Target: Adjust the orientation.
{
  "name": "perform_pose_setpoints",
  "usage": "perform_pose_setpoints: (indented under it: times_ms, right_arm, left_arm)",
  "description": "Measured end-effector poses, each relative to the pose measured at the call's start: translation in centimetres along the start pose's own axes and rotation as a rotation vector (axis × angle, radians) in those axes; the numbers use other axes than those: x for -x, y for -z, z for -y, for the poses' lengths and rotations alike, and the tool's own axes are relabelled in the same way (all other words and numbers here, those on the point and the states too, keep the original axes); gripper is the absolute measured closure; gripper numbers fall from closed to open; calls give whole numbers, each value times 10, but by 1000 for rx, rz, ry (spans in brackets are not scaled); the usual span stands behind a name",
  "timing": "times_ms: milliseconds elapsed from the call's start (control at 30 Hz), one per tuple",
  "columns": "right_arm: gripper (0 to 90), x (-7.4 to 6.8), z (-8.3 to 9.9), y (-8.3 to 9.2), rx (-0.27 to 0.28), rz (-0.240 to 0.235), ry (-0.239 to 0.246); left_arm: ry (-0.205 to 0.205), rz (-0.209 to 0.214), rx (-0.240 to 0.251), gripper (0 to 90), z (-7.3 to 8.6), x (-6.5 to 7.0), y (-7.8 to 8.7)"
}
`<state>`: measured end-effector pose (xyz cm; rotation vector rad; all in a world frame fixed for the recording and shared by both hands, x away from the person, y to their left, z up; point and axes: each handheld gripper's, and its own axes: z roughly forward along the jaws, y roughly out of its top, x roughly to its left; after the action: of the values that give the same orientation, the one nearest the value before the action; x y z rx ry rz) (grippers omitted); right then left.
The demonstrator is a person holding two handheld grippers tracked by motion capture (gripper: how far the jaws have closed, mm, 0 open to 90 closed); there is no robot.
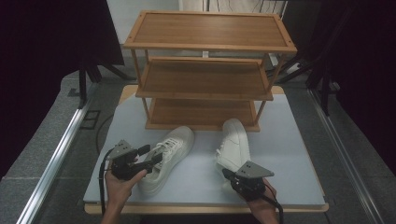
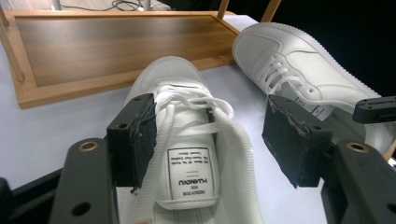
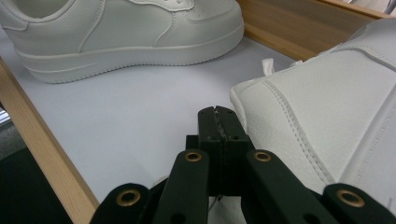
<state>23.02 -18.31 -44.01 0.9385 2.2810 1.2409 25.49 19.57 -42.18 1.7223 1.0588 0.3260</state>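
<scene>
Left shoe: a white sneaker (image 1: 168, 156) lay on the table, toe pointing toward the rack, heel toward the person; seemingly set that way so it could be slid forward onto a shelf.
Left gripper: the left gripper (image 1: 150, 156) stood wide over the shoe's collar, one jaw outside the lacing flank, the other beyond the far wall of the opening; in the left gripper view the tongue label (image 2: 193, 173) sat between the pads, with neither pad pressing on it. That straddle looked like a setup for a pinch on the collar.
Right shoe: a second white sneaker (image 1: 235, 144) lay just beside the first, toe likewise toward the rack, close to the bottom shelf.
Right gripper: the right gripper (image 3: 218, 122) was fully closed, pads together with nothing between them, its tip just beside that shoe's heel (image 3: 327, 116); contact could not be told. Closed jaws there suggested a nudge rather than a grasp.
Rack: the wooden shoe rack (image 1: 205, 95) stood at the far side, three shelves bare, its open front facing the shoes.
Table: the pale tabletop (image 1: 289, 154) carried both shoes and the rack.
</scene>
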Motion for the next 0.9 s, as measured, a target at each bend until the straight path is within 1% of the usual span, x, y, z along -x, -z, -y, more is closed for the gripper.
perform_pose_setpoints:
  times_ms: [100, 200, 367, 400, 567, 633, 667, 700, 733, 800, 833, 867, 900]
  right_arm:
    - [897, 3, 2, 9, 21, 3, -10]
    - [898, 9, 4, 17, 41, -5, -39]
    - [899, 18, 3, 31, 56, 36, -65]
    - [899, 20, 4, 34, 62, 44, -79]
    - [899, 33, 9, 46, 94, 56, -125]
    - [899, 38, 12, 49, 98, 78, -128]
    - [900, 42, 13, 50, 93, 96, -136]
    - [900, 46, 16, 51, 88, 133, -146]
    - [900, 52, 19, 52, 89, 148, -166]
    - [900, 68, 29, 56, 102, 139, -227]
    - [899, 84, 40, 61, 114, 130, -286]
    - [899, 84, 40, 61, 114, 130, -286]
    - [899, 89, 44, 63, 110, 133, -305]
  left_arm:
    - [9, 9, -3, 352, 0, 1, -3]
    - [12, 9, -1, 352, 0, 0, -6]
    - [29, 16, -2, 352, 1, -3, -6]
    - [31, 17, -1, 353, 1, -3, -6]
    - [44, 29, 16, 353, 0, -4, -2]
    - [49, 30, 16, 353, 0, -4, -2]
    - [50, 30, 16, 353, 1, -5, -2]
    - [54, 30, 16, 353, 1, -5, -3]
    - [56, 32, 15, 354, 1, -5, -3]
    - [59, 34, 12, 354, 2, -6, -4]
    - [60, 32, 11, 354, 2, -6, -5]
    - [60, 32, 11, 354, 2, -6, -5]
    - [60, 31, 9, 354, 2, -6, -5]
